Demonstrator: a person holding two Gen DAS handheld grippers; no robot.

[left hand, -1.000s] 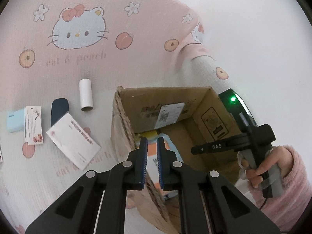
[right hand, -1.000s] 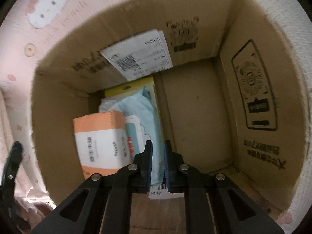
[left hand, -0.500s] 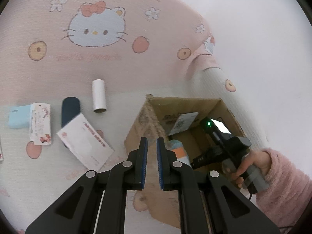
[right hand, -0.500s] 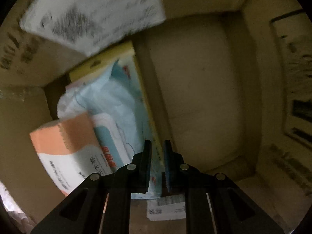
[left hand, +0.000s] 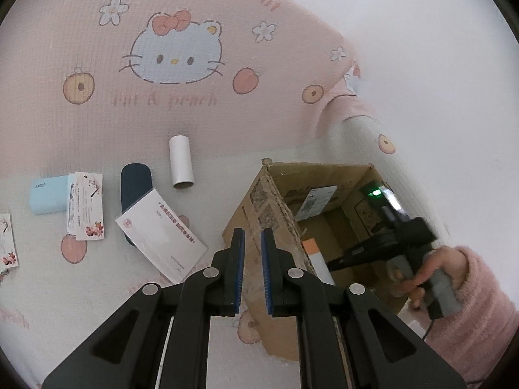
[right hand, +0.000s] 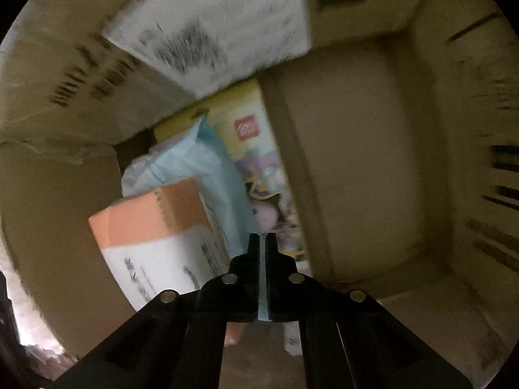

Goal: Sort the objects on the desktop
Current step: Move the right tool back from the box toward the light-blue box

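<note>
My left gripper (left hand: 253, 231) hovers over the near corner of the cardboard box (left hand: 266, 214); its jaws are opening a little and nothing is between them. Loose on the cloth to its left lie a white envelope (left hand: 160, 230), a dark blue case (left hand: 135, 184), a white paper tube (left hand: 181, 165), a floral card (left hand: 86, 206) and a light blue box (left hand: 48, 194). My right gripper (right hand: 262, 236) points down inside the box, and its jaws are closing to a thin slit over a pale blue packet (right hand: 201, 168). Whether the pads pinch the packet I cannot tell.
Inside the box an orange and white tissue pack (right hand: 152, 227) lies beside a yellow picture box (right hand: 256, 149). A hand in a pink sleeve (left hand: 480, 291) holds the right gripper's handle (left hand: 418, 236) over the box. Another floral card (left hand: 6, 243) lies at the left edge.
The left gripper has slid left, so the box now sits further right in its view. The right gripper sank deeper into the box and its jaws narrowed to a slit.
</note>
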